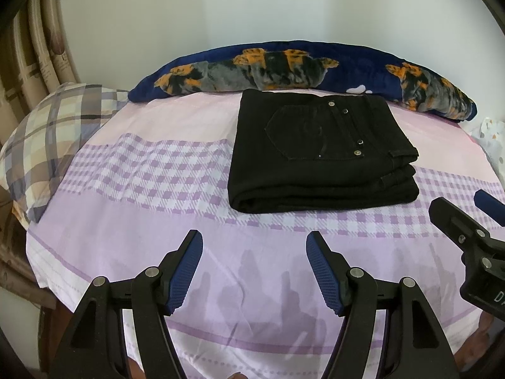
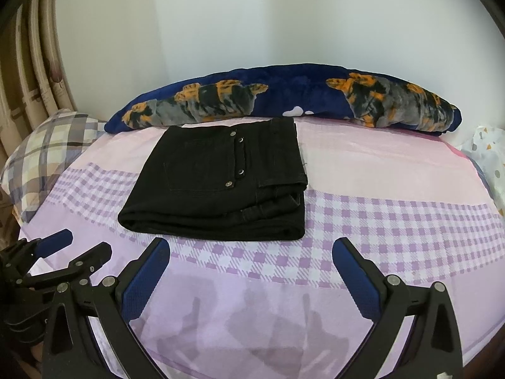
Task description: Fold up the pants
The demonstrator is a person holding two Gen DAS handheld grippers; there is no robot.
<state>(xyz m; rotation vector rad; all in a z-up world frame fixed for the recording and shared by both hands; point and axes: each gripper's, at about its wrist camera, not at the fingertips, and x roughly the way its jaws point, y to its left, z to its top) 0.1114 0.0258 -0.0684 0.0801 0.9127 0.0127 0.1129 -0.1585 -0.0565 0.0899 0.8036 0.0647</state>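
Ahead of both your grippers, the folded black jeans (image 1: 318, 154) lie crosswise on the bedsheet (image 1: 151, 164), untouched, left gripper (image 1: 254, 271) and right gripper (image 2: 251, 279) both spread wide, empty.

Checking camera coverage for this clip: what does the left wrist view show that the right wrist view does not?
Only the left wrist view: the left tongs from behind, open and empty, and the right tongs at its right edge. Only the right wrist view: the right tongs from behind, open and empty, and the left tongs at its left edge. Both: folded black pants on the bed sheet, a blue blanket, a plaid pillow.
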